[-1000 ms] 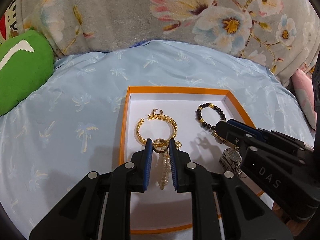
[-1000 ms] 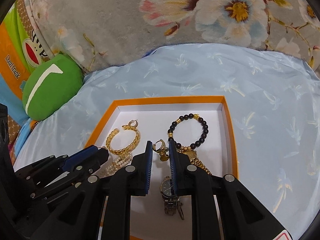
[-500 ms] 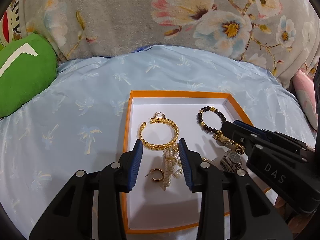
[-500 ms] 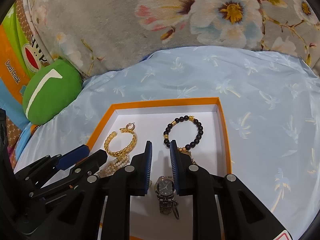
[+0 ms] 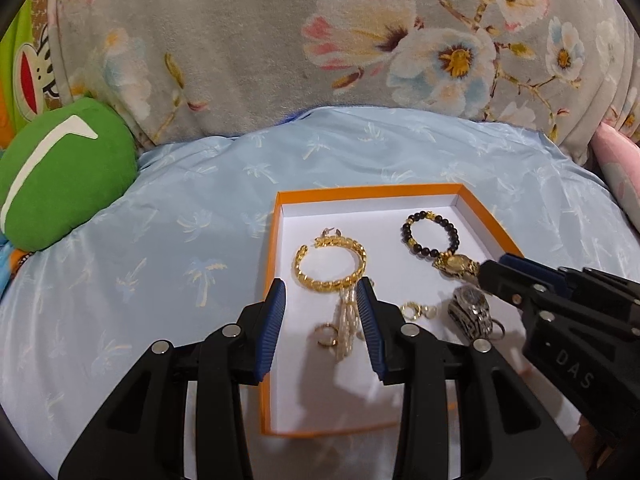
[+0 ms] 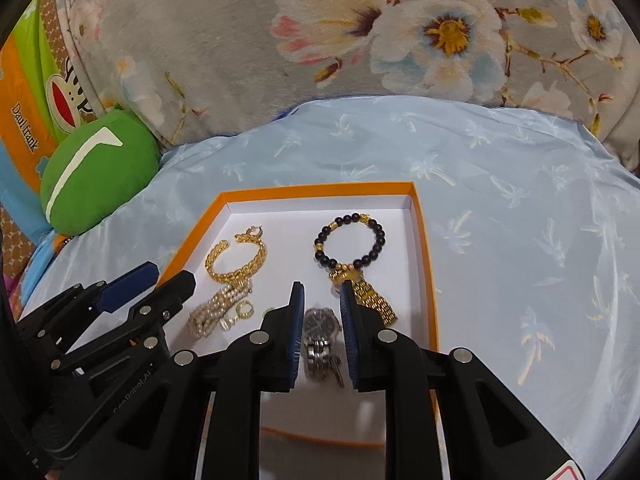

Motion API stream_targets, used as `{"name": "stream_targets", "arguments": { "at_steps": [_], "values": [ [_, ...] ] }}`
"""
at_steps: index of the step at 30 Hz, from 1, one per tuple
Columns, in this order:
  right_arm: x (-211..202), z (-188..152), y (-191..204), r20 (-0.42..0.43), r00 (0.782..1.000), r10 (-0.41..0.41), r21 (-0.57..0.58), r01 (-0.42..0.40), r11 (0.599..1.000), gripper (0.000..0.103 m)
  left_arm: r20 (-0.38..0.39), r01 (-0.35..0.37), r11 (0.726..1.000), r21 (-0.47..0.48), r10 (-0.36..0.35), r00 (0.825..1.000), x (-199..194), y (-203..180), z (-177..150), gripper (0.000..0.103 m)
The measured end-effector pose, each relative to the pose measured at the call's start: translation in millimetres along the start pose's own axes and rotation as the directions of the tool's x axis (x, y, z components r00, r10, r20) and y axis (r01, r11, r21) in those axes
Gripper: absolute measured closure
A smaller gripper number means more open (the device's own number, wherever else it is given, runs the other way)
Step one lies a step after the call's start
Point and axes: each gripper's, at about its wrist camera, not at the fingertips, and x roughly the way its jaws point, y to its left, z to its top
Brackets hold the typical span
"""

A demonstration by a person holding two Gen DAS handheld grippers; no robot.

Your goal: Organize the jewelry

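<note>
An orange-rimmed white tray (image 5: pixel 272 264) (image 6: pixel 424 248) lies on the blue cloth. In it are a gold chain bracelet (image 5: pixel 330 260) (image 6: pixel 234 258), a pearl strand (image 5: pixel 347 322) (image 6: pixel 218 306), a black bead bracelet (image 5: pixel 430 232) (image 6: pixel 350 242), a gold watch (image 5: pixel 456 265) (image 6: pixel 370 294), a silver watch (image 5: pixel 470 312) (image 6: pixel 320 338) and small gold earrings (image 5: pixel 327 334) (image 5: pixel 412 311) (image 6: pixel 244 310). My left gripper (image 5: pixel 322 300) is open and empty above the pearl strand. My right gripper (image 6: pixel 322 300) is open and empty above the silver watch.
A green cushion (image 5: pixel 60 180) (image 6: pixel 96 172) lies at the left. A grey floral blanket (image 5: pixel 360 40) (image 6: pixel 400 28) rises behind the blue cloth (image 5: pixel 140 260). A pink pillow (image 5: pixel 620 176) is at the far right.
Both grippers opened and drew back from the tray. The gold earrings they held now lie loose in the tray, one beside the pearls, one near the silver watch.
</note>
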Motion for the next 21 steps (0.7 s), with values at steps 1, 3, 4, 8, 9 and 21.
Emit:
{"name": "stream_targets", "arguments": {
  "at_steps": [1, 3, 4, 8, 9, 21],
  "values": [
    [-5.9, -5.4, 0.5, 0.001, 1.0, -0.004, -0.002, 0.004, 1.0, 0.085, 0.001, 0.004, 1.0, -0.008, -0.004, 1.0, -5.4, 0.8, -3.8, 0.068],
    [-18.6, -17.7, 2.2, 0.002, 1.0, -0.017, -0.008, 0.017, 1.0, 0.085, 0.005, -0.008, 1.0, -0.019, 0.008, 1.0, -16.1, 1.8, -11.1, 0.068],
    [-25.4, -25.1, 3.2, 0.0, 1.0, -0.023, -0.009, 0.023, 1.0, 0.085, 0.008, -0.018, 1.0, -0.022, 0.018, 1.0, -21.4, 1.7, -14.8, 0.068],
    [-44.0, -50.3, 1.8, -0.027, 0.999, -0.018, 0.013, 0.019, 1.0, 0.084, 0.0, -0.032, 0.999, -0.042, 0.032, 0.999, -39.8, 1.9, -29.4, 0.068],
    [-47.2, -55.4, 1.1, -0.036, 0.999, -0.016, 0.019, 0.016, 1.0, 0.084, -0.003, -0.034, 0.998, -0.046, 0.034, 0.999, -43.0, 1.9, -32.1, 0.068],
    [-80.4, -93.8, 0.5, -0.05, 0.998, -0.046, 0.044, 0.049, 0.998, 0.071, -0.052, -0.064, 0.994, -0.086, 0.06, 0.997, -70.9, -2.4, -61.2, 0.067]
  ]
}}
